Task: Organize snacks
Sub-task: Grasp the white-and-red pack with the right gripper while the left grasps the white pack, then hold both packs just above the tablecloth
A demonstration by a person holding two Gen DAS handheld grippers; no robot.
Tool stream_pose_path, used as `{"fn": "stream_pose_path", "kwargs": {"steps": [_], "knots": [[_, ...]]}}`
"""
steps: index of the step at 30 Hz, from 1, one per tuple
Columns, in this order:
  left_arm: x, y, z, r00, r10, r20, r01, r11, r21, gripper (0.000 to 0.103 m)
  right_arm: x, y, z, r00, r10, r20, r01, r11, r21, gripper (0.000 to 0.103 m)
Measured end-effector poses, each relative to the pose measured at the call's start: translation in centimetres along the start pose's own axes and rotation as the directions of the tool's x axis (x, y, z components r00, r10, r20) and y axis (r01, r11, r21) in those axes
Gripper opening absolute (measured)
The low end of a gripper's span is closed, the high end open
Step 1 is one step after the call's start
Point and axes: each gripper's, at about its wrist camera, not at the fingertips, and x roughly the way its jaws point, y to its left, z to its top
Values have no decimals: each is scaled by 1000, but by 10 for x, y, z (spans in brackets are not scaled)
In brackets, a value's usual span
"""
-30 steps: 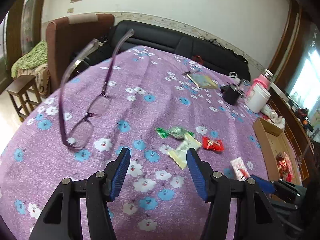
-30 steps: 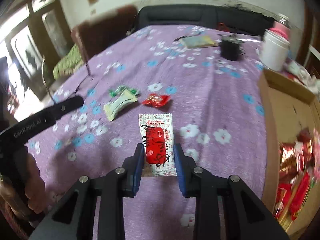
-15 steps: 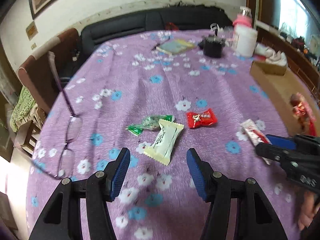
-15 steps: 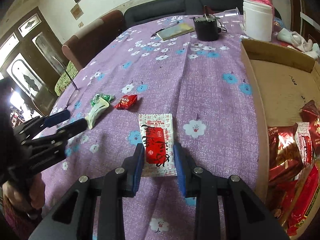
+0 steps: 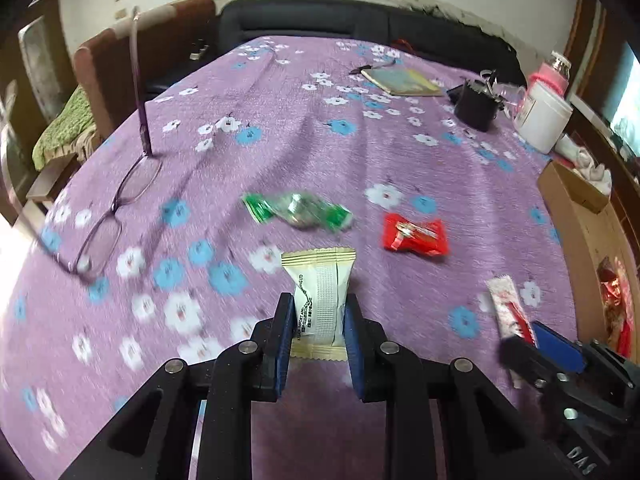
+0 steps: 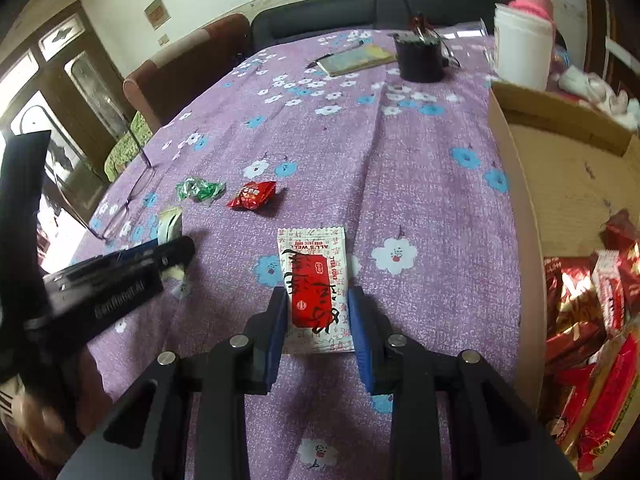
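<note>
My left gripper (image 5: 318, 312) is shut on a cream snack packet (image 5: 320, 300) just above the purple flowered tablecloth (image 5: 280, 128). Beyond it lie a green candy (image 5: 298, 210) and a red candy (image 5: 414, 234). My right gripper (image 6: 318, 304) is shut on a white-and-red sachet (image 6: 314, 280), and it shows at the lower right of the left wrist view (image 5: 532, 340). The green candy (image 6: 198, 190) and the red candy (image 6: 252, 195) also show in the right wrist view. A cardboard box (image 6: 560, 184) at the right holds several red snack packs (image 6: 580, 312).
Purple glasses (image 5: 116, 204) lie at the table's left. A notebook (image 5: 402, 80), a black cup (image 5: 476, 106) and a white jar (image 5: 542, 114) stand at the far side. A sofa and a brown armchair stand behind the table.
My left gripper has moved forward and closed on the cream packet. My right gripper still holds the sachet and has moved little.
</note>
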Motion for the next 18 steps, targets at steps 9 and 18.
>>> {"fn": "stream_pose_path", "kwargs": {"steps": [9, 18], "knots": [[-2, -11, -6, 998, 13, 62, -19, 996, 85, 26, 6, 13, -6, 997, -80, 19, 82, 991, -104, 30], [-4, -12, -12, 995, 24, 100, -33, 995, 91, 26, 7, 16, -6, 995, -97, 21, 98, 988, -116, 31]]}}
